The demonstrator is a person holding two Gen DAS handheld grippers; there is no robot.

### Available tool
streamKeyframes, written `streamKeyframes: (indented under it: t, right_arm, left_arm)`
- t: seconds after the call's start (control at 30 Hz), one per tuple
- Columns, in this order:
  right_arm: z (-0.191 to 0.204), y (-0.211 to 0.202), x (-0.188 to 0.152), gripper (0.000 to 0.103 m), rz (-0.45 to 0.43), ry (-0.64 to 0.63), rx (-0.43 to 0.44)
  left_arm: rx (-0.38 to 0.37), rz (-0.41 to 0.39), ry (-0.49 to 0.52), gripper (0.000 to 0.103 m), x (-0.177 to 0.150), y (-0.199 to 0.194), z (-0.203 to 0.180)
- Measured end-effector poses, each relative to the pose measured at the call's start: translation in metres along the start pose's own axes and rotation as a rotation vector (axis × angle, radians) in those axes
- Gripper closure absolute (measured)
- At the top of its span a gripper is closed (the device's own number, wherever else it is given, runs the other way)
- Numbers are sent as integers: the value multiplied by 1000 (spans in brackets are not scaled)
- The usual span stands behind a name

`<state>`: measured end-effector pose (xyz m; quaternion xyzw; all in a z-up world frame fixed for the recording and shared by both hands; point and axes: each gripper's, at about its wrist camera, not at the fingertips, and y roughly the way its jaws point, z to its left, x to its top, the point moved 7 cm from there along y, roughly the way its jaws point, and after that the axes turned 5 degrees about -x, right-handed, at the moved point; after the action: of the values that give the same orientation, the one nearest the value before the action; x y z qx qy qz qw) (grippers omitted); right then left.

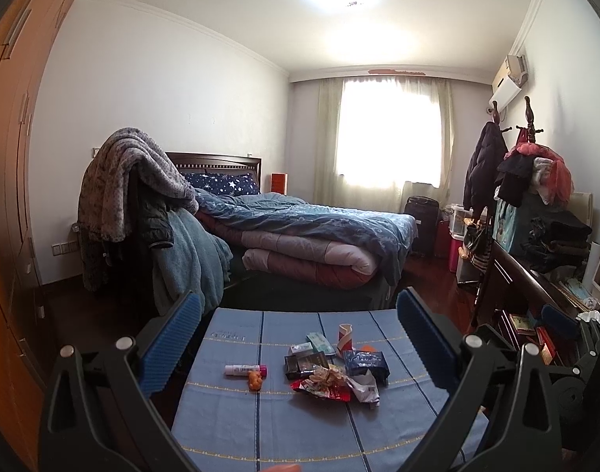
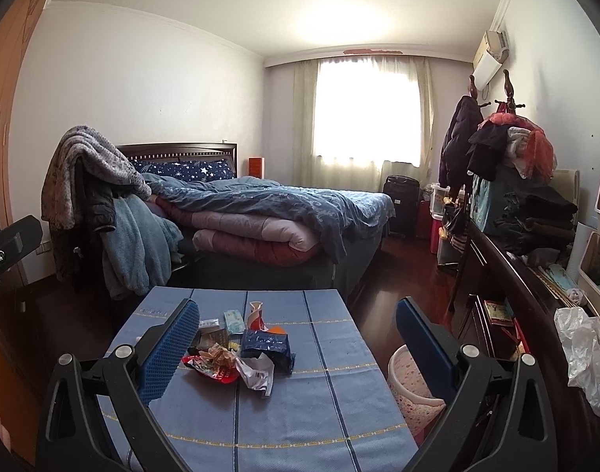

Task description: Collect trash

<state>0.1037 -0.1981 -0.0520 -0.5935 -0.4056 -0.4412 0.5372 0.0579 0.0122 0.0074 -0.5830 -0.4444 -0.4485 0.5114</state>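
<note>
A heap of trash lies on the blue-clothed table (image 1: 229, 421): a red crumpled wrapper (image 1: 323, 387), a dark blue packet (image 1: 364, 362), a white crumpled paper (image 1: 364, 387), small boxes (image 1: 303, 356), a red-white paper cup (image 1: 345, 338), a white-pink tube (image 1: 245, 370) and an orange bit (image 1: 254, 380). My left gripper (image 1: 300, 334) is open and empty, above the table with the heap between its fingers. My right gripper (image 2: 298, 338) is open and empty. The red wrapper (image 2: 211, 367) and blue packet (image 2: 266, 346) lie between its fingers. A pink bin (image 2: 412, 381) stands right of the table.
A bed (image 1: 300, 232) with piled quilts stands behind the table. A chair draped with blankets (image 1: 134, 204) is at the left. A dark dresser (image 2: 516, 287) with clothes and a white plastic bag (image 2: 587, 354) runs along the right. A wardrobe (image 1: 8, 196) is at the far left.
</note>
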Motion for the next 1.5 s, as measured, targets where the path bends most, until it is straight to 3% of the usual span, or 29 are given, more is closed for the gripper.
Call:
streamKeyframes:
  t: [0.67,1.33,1.5]
  right_arm:
    - [-16,-20,15,4,-103,25,-21]
    - [-17,35,-4,4,-8,25,9]
    - [-13,58,-18,4,48,22,28]
  left_arm:
    - [7,-37,9,3,1,-5,-10]
    - [7,30,25,3,-8,41,-17]
    - [14,86,13,3,-23,67,-13]
